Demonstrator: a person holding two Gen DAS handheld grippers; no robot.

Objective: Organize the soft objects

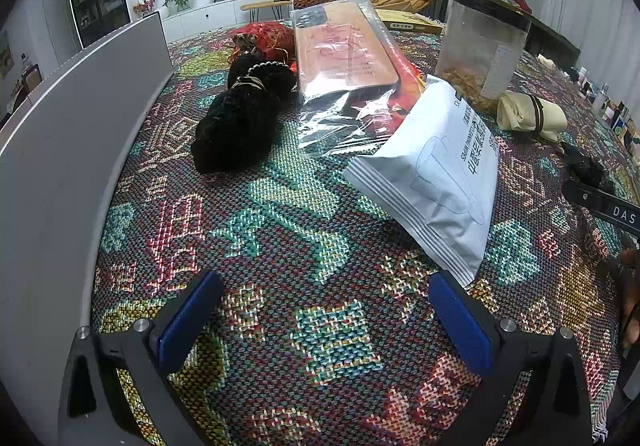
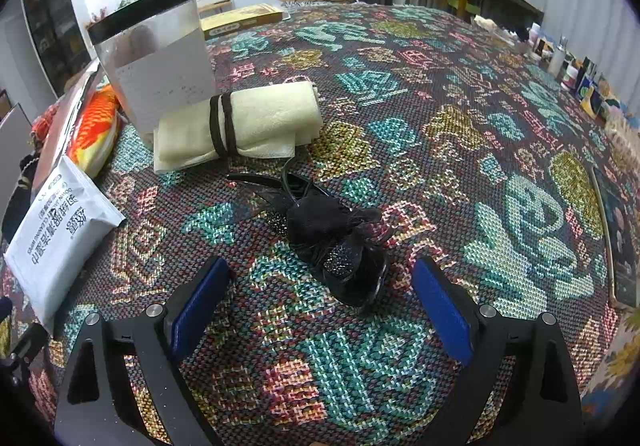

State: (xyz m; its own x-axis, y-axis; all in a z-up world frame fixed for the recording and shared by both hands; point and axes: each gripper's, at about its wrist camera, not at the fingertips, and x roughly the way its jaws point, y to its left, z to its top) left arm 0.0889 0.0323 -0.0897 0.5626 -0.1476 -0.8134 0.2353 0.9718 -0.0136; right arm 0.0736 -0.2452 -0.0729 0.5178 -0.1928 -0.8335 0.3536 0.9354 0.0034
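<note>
Woven patterned cloth [image 2: 400, 94], black bow hair clip [image 2: 332, 238] ahead of spread right gripper [image 2: 320, 310] (empty), left gripper [image 1: 324, 314] likewise spread

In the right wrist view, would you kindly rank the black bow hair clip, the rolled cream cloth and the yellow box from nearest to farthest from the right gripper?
1. Black bow hair clip: just ahead of the open right gripper.
2. Rolled cream cloth: farther back, left of centre, beside the clear jar.
3. Yellow box: at the far table edge.
</note>
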